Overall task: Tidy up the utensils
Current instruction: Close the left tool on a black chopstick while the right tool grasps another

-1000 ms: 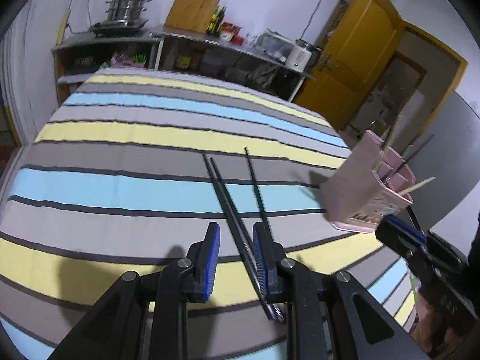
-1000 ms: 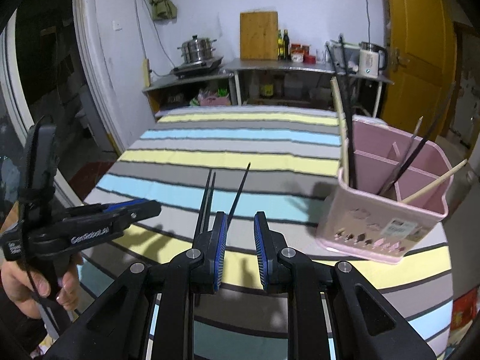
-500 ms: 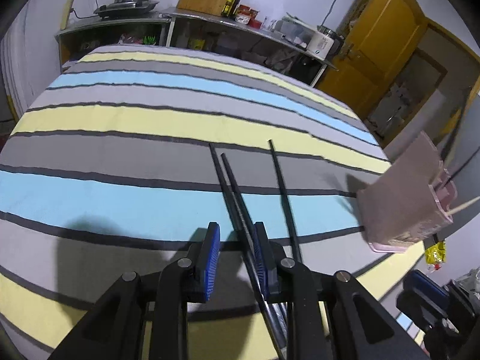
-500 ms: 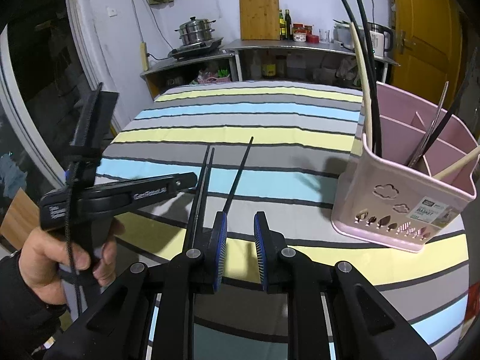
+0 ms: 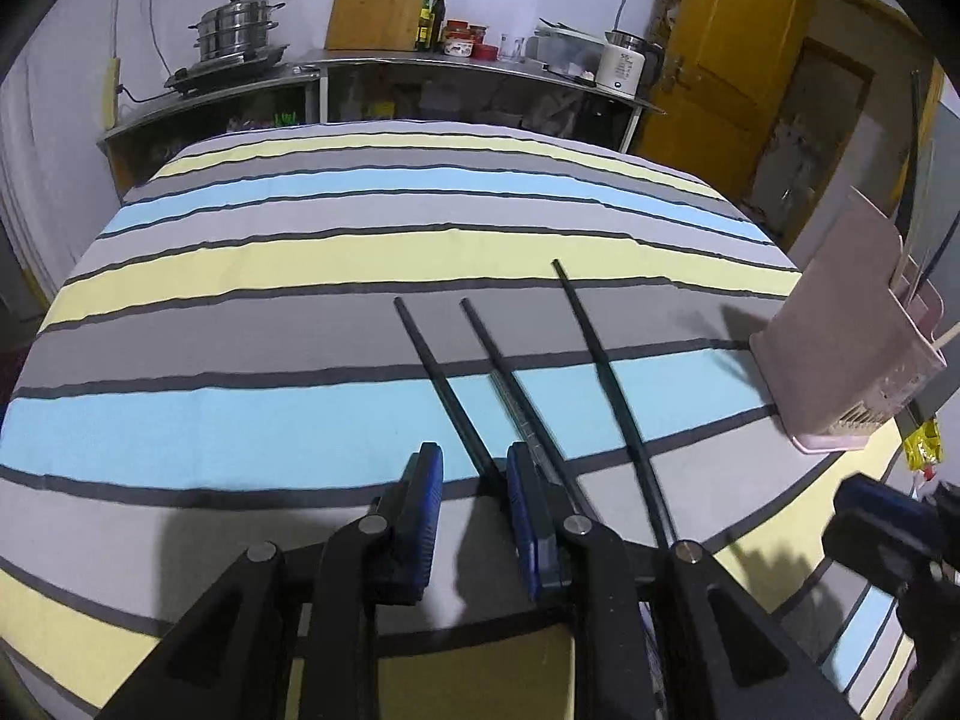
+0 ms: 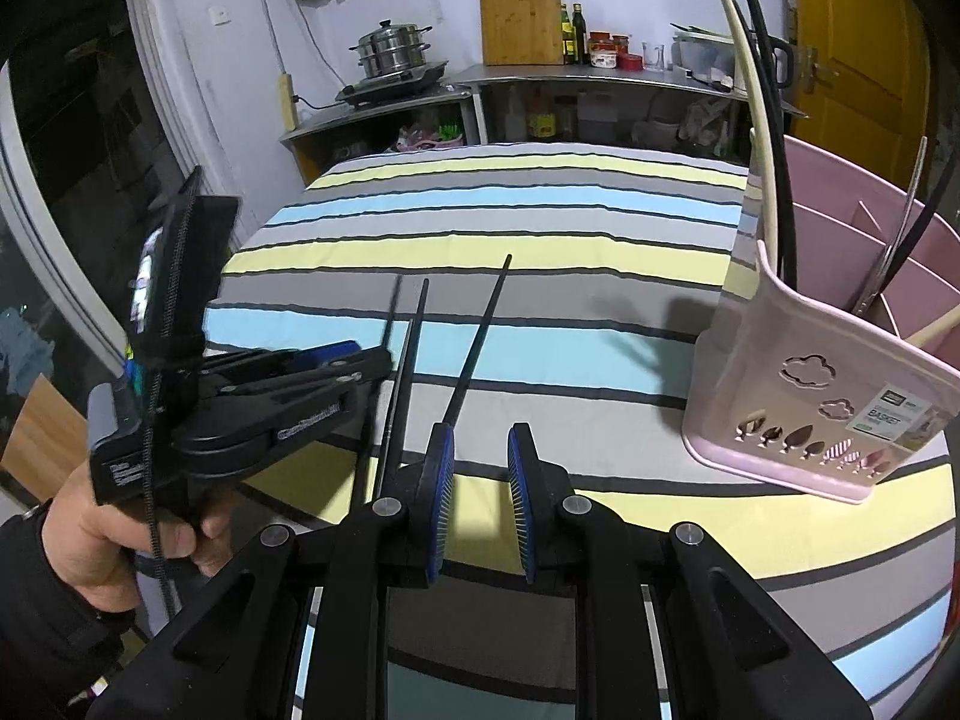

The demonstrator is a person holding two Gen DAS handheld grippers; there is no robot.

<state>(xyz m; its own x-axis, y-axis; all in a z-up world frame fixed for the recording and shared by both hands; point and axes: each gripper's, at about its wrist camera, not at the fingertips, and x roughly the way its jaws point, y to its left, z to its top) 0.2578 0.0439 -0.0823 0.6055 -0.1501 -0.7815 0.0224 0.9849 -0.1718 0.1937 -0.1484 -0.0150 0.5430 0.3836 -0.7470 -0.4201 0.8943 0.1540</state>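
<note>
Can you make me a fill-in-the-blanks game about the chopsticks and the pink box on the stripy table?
1. The number of black chopsticks lying on the striped tablecloth is ____.
2. The utensil holder standing on the table is coloured ____.
3. The pads of both the left gripper and the right gripper are coloured ____.
4. On the far counter, the board leaning against the wall is made of ____.

Missing words: three; pink; blue; wood
</note>
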